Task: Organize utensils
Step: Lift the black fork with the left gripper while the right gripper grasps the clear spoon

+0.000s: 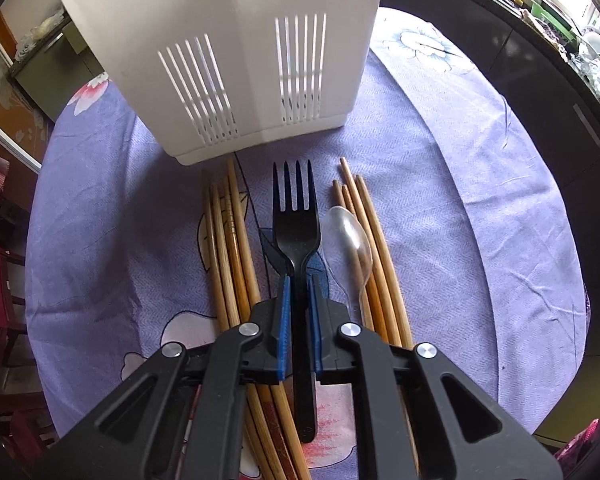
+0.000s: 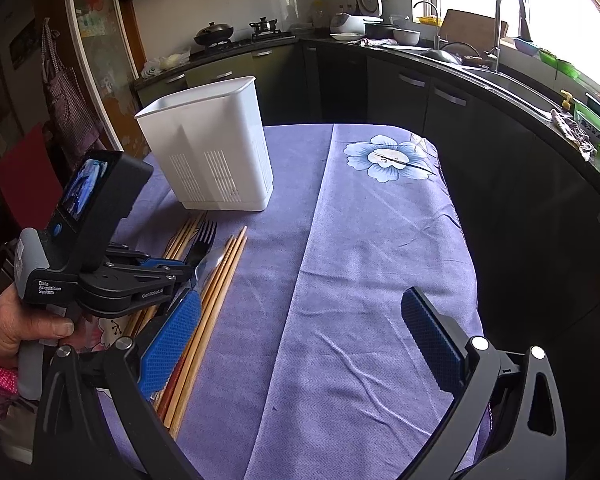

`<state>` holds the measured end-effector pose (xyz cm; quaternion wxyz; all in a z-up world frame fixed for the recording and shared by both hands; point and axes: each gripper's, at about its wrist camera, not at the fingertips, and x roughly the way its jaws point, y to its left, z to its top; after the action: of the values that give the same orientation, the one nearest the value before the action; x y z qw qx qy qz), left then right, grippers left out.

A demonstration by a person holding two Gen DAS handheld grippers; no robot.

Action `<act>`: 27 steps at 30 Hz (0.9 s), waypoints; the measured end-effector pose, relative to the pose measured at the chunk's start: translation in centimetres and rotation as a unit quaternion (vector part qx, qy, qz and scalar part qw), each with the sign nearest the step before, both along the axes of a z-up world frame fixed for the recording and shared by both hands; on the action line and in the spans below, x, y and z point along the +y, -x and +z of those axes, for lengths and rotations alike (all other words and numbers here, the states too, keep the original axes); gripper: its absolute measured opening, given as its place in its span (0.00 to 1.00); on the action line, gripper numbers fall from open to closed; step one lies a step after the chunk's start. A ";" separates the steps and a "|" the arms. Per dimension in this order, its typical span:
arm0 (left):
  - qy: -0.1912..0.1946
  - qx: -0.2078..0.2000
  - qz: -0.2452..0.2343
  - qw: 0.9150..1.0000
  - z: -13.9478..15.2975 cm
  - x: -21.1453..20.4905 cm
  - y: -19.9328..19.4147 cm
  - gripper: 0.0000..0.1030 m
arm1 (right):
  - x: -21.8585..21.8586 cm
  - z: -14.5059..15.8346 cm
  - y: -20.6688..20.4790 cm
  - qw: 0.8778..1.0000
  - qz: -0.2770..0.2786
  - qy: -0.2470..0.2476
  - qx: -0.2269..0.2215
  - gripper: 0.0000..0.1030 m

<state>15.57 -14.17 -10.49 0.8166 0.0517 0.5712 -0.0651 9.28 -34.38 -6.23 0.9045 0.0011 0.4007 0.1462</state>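
Left wrist view shows the left gripper (image 1: 299, 284) clamped on a black plastic fork's (image 1: 295, 224) handle, tines toward the white slotted utensil holder (image 1: 236, 60), seemingly just above chopsticks (image 1: 232, 248) and a clear spoon (image 1: 350, 240) on the purple tablecloth (image 1: 460, 240), while the right gripper (image 2: 300, 344) hangs wide open, empty.

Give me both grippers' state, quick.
Left gripper: jaws closed on the black fork.
Right gripper: jaws open, holding nothing, above the purple tablecloth.
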 end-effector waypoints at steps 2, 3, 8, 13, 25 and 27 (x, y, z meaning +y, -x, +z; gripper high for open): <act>0.010 -0.016 0.000 1.000 1.3 0.7 0.7 0.09 | 0.1 -0.1 -0.2 1.000 -0.002 0.003 0.003 0.96; 0.016 -0.022 0.000 1.000 1.9 1.0 0.9 0.09 | 0.2 -0.1 -0.4 1.000 -0.001 0.003 0.008 0.96; 0.036 -0.056 0.003 0.998 4.9 2.5 2.1 0.08 | 1.4 -1.5 -2.2 0.998 0.008 -0.004 0.064 0.96; 0.045 -0.073 0.000 0.996 6.2 3.4 3.6 0.08 | 4.5 -3.7 -4.4 0.987 0.057 -0.029 0.147 0.57; 0.060 -0.076 0.009 0.995 5.9 5.9 4.1 0.08 | 11.6 -6.1 -7.5 0.970 0.099 -0.029 0.219 0.25; 0.061 -0.078 0.008 0.995 5.8 6.1 4.2 0.08 | 12.5 -6.6 -7.8 0.968 0.101 -0.019 0.227 0.24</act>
<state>11.42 -8.08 -4.64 0.8605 0.0019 0.5016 -0.0888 17.08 -21.84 -12.87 0.7703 0.0111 0.5905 0.2404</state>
